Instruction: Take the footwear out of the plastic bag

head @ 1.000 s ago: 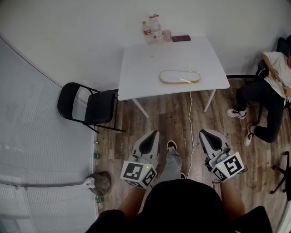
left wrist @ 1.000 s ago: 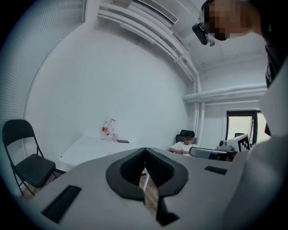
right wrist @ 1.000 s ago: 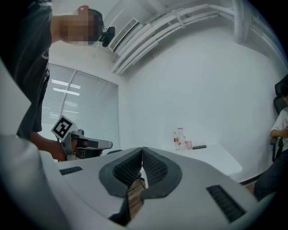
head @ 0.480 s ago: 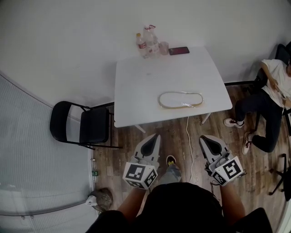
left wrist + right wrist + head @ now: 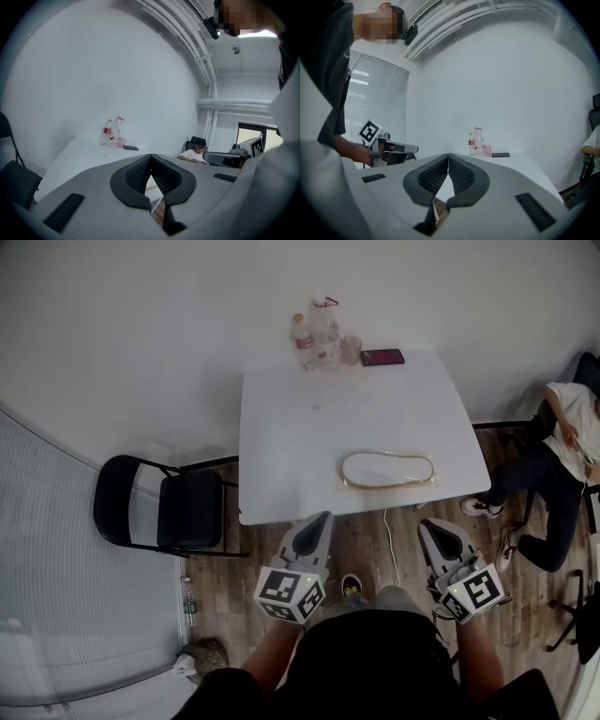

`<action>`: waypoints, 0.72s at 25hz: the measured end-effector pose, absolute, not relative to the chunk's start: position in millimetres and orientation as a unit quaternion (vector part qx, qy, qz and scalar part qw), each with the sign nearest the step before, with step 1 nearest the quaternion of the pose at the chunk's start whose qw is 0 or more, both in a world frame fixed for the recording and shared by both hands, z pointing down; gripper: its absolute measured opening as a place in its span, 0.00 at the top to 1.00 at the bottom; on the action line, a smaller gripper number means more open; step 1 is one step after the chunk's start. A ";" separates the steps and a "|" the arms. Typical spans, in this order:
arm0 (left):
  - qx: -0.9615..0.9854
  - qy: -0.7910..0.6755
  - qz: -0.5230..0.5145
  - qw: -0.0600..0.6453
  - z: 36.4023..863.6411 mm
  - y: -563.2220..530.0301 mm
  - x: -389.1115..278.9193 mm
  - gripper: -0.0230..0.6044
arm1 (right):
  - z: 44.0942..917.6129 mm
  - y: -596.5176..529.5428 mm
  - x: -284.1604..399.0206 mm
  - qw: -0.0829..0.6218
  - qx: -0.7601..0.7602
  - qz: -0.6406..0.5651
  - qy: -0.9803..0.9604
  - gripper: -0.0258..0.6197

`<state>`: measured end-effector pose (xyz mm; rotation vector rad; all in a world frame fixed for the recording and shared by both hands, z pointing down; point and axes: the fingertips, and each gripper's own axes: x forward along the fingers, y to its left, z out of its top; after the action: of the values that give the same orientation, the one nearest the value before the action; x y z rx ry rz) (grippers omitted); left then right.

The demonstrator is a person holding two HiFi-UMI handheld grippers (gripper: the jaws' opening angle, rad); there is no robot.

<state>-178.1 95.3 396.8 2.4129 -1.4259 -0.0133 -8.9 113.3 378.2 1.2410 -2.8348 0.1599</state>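
A flat, pale slipper in a clear plastic bag (image 5: pixel 386 470) lies on the white table (image 5: pixel 300 446), near the table's front right edge. My left gripper (image 5: pixel 324 517) is shut and empty, its tips just short of the table's front edge, left of the bag. My right gripper (image 5: pixel 427 524) is also shut and empty, below the bag's right end. In the left gripper view the jaws (image 5: pixel 150 157) meet with nothing between them. The right gripper (image 5: pixel 448 156) shows the same in its own view. The bag is not visible in either gripper view.
Two bottles and a cup (image 5: pixel 319 332) and a dark phone (image 5: pixel 382 357) sit at the table's far edge. A black folding chair (image 5: pixel 159 512) stands left of the table. A person (image 5: pixel 562 456) sits at the right. A white cable (image 5: pixel 390 545) hangs from the table's front.
Both grippers, still shut, have come forward toward the table together with the head camera. The table's front edge now lies right at their tips.
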 end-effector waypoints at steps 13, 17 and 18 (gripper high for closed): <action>0.843 -0.503 -0.001 0.192 412.6 56.0 -193.4 0.93 | 386.0 73.9 -21.9 0.045 0.397 0.057 -0.915 0.93; 0.840 -0.506 0.008 0.198 418.9 38.5 -192.1 0.93 | 393.3 53.9 -16.3 0.051 0.396 0.064 -0.915 0.93; 0.839 -0.507 0.010 0.199 420.7 32.6 -192.3 0.93 | 395.3 47.8 -14.8 0.052 0.395 0.065 -0.915 0.93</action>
<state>-192.3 32.6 420.7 2.3454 -1.4178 0.0284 -14.8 47.8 395.3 1.2029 -2.7822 0.1981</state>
